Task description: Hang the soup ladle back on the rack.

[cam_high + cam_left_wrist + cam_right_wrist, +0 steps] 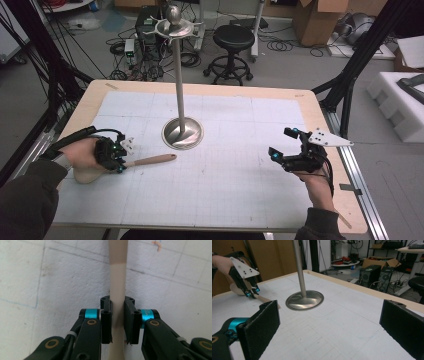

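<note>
A spatula lies on the white gridded mat, its cream head [89,175] under my left hand and its wooden handle [152,160] pointing right toward the stand. My left gripper [121,162] is shut on the spatula's cream neck [118,277]; in the left gripper view both pads [106,322] press its sides. The right gripper view shows the left gripper [252,293] on the spatula [265,299] at far left. My right gripper [281,142] hovers at the right of the mat, jaws wide open with nothing between them [329,325].
A metal stand with a round base [182,134] [304,300] and a tall pole topped by hooks [173,25] rises at mid-table. Beyond the table's far edge are a black stool [231,40], computers and cables. White foam blocks [400,100] sit off to the right.
</note>
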A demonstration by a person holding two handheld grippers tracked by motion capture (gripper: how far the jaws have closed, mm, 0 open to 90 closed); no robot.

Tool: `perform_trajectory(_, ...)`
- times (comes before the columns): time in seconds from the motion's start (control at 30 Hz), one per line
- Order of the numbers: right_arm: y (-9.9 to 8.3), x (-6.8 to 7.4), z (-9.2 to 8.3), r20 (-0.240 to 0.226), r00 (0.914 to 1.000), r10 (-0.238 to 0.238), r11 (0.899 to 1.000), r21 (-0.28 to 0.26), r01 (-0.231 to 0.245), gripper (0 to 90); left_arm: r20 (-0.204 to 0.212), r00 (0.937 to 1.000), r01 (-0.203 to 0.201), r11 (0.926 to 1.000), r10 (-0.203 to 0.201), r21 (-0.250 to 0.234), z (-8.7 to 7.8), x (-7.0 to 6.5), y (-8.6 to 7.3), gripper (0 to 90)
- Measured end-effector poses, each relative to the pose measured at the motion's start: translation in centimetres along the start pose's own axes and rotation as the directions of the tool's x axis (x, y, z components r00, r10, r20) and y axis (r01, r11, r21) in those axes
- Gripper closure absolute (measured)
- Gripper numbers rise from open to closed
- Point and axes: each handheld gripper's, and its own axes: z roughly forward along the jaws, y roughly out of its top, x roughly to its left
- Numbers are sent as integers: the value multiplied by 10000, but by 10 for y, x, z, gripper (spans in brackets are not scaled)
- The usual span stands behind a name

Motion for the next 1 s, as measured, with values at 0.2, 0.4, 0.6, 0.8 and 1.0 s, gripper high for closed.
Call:
perform_trajectory(0.2,0,1,-1,24,10000,16,10000,-33,-16,20,-170,9991,386,9971,-398,-653,-11,-1,-7,780)
perform_trajectory(0.4,1,1,-1,32,10000,-22,10000,-46,22,20,-200,9943,984,9751,-1044,-1989,-26,-5,-16,780)
perform_trajectory(0.6,1,2,-2,44,10000,-11,10000,-57,12,20,-18,9906,1297,9419,-1370,-3098,-36,-11,-27,780)
perform_trajectory(0.8,1,3,-2,7,10000,-27,10000,-48,27,20,49,9854,1565,8932,-1703,-4215,-45,-16,-31,780)
perform_trajectory(1.0,1,2,-1,25,10000,-56,10000,-46,56,20,147,9804,1761,8404,-1965,-5126,-51,-19,-34,779)
